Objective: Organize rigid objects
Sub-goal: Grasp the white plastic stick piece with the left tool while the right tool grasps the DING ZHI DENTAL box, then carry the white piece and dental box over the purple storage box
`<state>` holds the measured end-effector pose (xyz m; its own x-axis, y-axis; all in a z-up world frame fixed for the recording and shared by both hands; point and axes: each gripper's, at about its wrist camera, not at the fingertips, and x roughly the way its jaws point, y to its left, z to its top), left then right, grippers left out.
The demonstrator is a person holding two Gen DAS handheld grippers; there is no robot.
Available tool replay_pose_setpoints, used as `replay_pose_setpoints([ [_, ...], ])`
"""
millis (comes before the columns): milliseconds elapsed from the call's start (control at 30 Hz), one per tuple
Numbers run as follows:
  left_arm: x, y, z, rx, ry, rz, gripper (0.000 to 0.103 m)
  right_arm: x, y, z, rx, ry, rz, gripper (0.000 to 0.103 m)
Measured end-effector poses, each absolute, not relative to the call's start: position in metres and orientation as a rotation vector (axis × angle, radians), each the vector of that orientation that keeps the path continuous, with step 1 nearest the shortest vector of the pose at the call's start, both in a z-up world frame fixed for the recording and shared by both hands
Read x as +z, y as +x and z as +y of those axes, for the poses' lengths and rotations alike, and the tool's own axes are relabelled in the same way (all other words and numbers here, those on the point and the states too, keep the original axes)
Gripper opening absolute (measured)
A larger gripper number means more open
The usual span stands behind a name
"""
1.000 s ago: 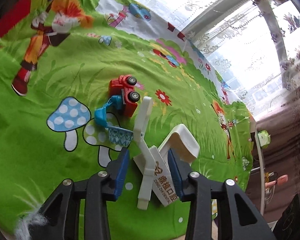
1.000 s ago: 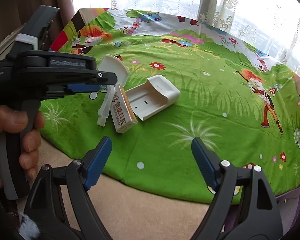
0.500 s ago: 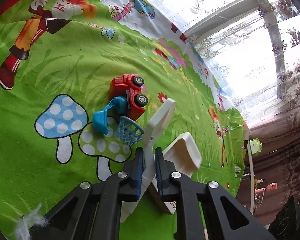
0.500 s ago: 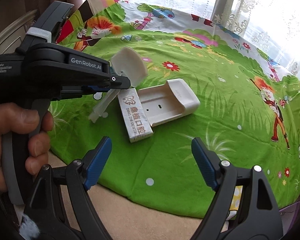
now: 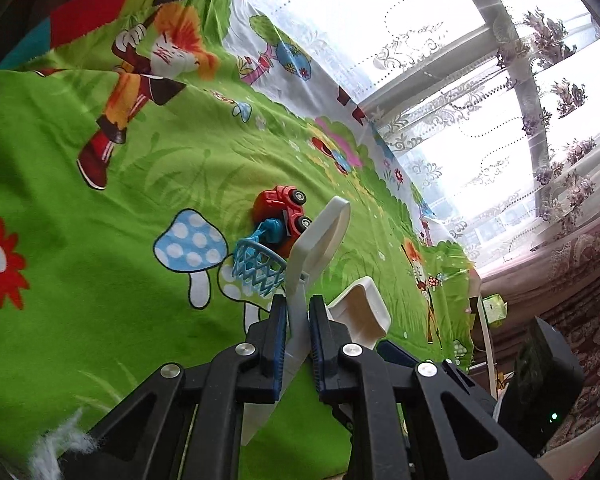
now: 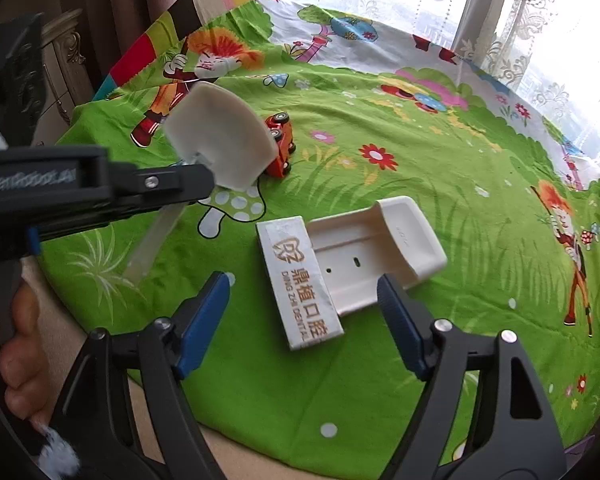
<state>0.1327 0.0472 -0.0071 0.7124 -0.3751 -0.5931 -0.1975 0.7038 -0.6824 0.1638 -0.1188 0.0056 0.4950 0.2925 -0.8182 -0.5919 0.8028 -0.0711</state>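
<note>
A bright window with lace curtains backs a round table draped in a green cartoon cloth, printed with mushrooms, flowers and running figures. My left gripper is clamped tight on the thin stem of a white plastic lid piece, which I hold clear of the cloth with its broad curved end uppermost. Just behind it lie a red toy truck and a small blue toy basket, close together on the mushroom print. My right gripper hangs over the near edge of the table with its jaws closing, nothing pressed between them yet; ahead of them sit the white box with gold dental lettering and the open white plastic case, the two touching along one side. I judge the risk is mostly in my left grip: the stem is narrow and smooth, the heavy end sits far above the pads, so a quick swing could let it pivot or slip out and drop onto the toys. On the right, closing askew could catch the box and the case together, shoving one across the slack cloth or towards the table edge.
</note>
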Motion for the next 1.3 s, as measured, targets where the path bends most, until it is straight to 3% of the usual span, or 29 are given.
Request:
replay_pose_setpoints([
  [200, 0.004, 0.121, 0.039, -0.074, -0.696, 0.775, 0.012, -0.009, 0.173, -0.115, 0.565, -0.354, 0.972, 0.062],
  [333, 0.012, 0.116, 0.029, -0.05, -0.609, 0.766, 0.012, -0.01, 0.171, -0.114, 0.577, -0.357, 0.971, 0.037],
  [1300, 0.048, 0.076, -0.049, -0.074, -0.347, 0.757, 0.012, 0.028, 0.123, -0.198, 0.491, -0.109, 0.912, 0.034],
])
